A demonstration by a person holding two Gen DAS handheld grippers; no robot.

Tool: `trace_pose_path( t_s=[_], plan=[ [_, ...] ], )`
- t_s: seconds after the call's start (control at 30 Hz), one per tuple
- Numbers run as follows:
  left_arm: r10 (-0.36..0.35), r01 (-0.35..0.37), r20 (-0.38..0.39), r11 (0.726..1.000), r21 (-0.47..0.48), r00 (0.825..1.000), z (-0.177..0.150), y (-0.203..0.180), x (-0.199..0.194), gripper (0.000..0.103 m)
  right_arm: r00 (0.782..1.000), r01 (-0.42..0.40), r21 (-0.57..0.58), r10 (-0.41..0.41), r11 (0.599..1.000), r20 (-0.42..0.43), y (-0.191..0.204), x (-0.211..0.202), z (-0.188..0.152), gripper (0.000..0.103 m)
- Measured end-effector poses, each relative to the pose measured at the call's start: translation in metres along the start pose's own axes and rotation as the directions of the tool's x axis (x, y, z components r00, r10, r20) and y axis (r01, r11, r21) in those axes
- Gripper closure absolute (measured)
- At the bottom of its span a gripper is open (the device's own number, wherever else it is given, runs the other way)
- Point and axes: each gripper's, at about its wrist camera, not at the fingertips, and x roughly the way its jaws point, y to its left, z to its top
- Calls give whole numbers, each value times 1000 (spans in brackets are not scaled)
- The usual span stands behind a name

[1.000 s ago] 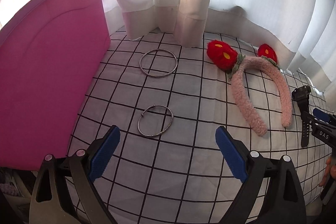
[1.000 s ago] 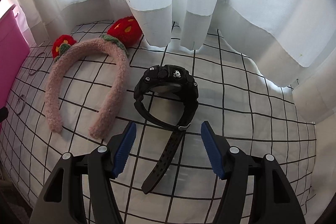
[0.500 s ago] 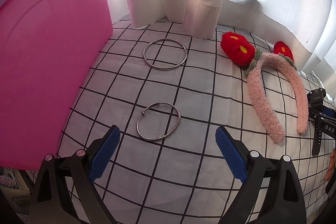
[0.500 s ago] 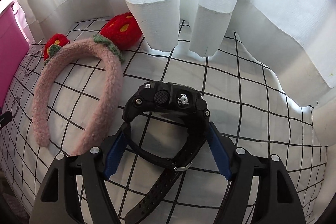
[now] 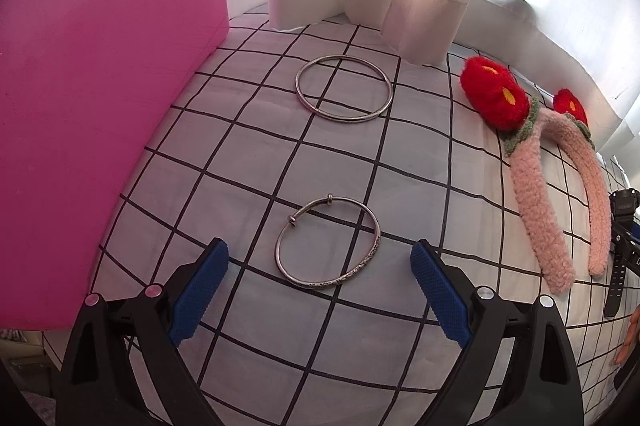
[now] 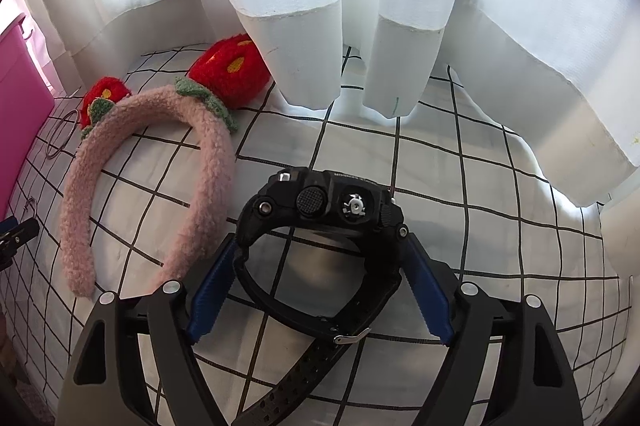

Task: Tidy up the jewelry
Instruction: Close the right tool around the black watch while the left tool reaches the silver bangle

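A: Where is the watch (image 6: 320,226) being seen, and how is it being held?

B: It is being shown at the centre of the right wrist view, lying on the checked cloth (image 6: 480,218). The right gripper (image 6: 320,258) is being kept around it, a blue pad at each side of the looped strap; whether the pads are pressing it cannot be told. The case is being pointed toward the curtain (image 6: 304,6) at the top of the frame, and the long axis is being run from there down to the loose strap end at the bottom centre.

A: And the left gripper (image 5: 320,262)?

B: It is being held wide open, with nothing gripped. A silver bracelet (image 5: 328,242) is being framed between its fingers, low in the centre. A plain bangle (image 5: 344,89) is being shown above it, a pink box (image 5: 100,106) at the left, and a fuzzy headband (image 5: 540,194) at the right.
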Motion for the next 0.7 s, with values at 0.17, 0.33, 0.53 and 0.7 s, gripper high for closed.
trace_pose_path(
  t_s=[0.17, 0.33, 0.53, 0.7],
  plan=[
    [12, -12, 16, 1000, 11, 1000, 6, 0, 8, 6, 1000, 1, 2, -1, 1000, 6, 1, 0, 1, 25],
    [13, -15, 71, 1000, 17, 997, 4, 0, 9, 5, 1000, 1, 0, -1, 1000, 13, -1, -1, -2, 23],
    [13, -14, 69, 1000, 18, 998, 2, 0, 7, 6, 1000, 8, 12, -9, 1000, 17, -2, 3, -1, 23],
    [5, -7, 68, 1000, 28, 998, 3, 1, 6, 6, 1000, 6, 13, -7, 1000, 16, 0, 3, -1, 24]
  ],
)
